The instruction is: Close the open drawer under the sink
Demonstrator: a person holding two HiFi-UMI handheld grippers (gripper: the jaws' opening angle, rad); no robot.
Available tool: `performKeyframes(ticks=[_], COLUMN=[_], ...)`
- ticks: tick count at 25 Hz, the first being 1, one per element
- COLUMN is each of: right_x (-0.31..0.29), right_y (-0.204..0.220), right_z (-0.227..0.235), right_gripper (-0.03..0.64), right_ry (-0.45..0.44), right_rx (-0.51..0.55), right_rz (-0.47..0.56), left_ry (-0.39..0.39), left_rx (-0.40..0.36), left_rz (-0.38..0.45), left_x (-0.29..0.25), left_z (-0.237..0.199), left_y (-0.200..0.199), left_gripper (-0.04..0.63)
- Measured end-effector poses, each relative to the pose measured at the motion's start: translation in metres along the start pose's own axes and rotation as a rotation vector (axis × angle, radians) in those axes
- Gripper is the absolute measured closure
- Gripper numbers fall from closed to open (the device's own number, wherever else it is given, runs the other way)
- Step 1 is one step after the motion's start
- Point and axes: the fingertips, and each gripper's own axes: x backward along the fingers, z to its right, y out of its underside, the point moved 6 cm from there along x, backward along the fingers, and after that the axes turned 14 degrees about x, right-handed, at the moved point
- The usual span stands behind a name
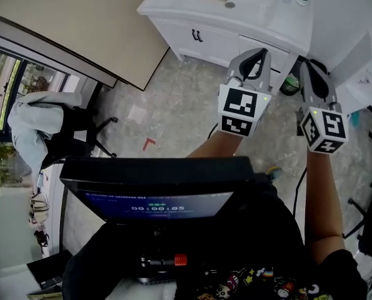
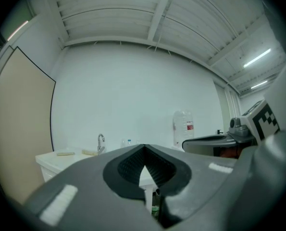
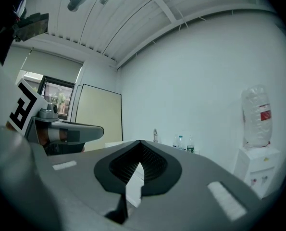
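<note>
The white sink cabinet [image 1: 223, 19] stands at the top of the head view, with a black handle [image 1: 197, 35] on its front. My left gripper [image 1: 261, 53] covers the right part of that front, so I cannot tell which drawer stands open. Both grippers are held up in the air, short of the cabinet. In the left gripper view the left gripper [image 2: 143, 147] is shut and holds nothing, with the faucet [image 2: 100, 142] far behind it. My right gripper [image 1: 309, 67] is beside the left. In its own view the right gripper [image 3: 140, 142] is shut and holds nothing.
A green bottle [image 1: 290, 83] sits on the floor beside the cabinet. A white water dispenser [image 1: 367, 74] stands at the right. A chair with a grey garment [image 1: 42, 124] and a beige panel [image 1: 67, 24] are at the left. A dark screen [image 1: 154, 186] hangs at my chest.
</note>
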Motion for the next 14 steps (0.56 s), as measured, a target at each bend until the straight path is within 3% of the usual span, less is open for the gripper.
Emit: performKeyframes(ticks=[14], right_x=[0.018], right_y=[-0.017], right_z=[-0.008], right_gripper=[0.597], right_ry=[0.033], right_rx=[0.028], right_rz=[0.017], left_ry=[0.022], left_rx=[0.024], left_rz=[0.004], left_x=[0.013], left_z=[0.004], left_y=[-0.003], left_gripper=[0.592])
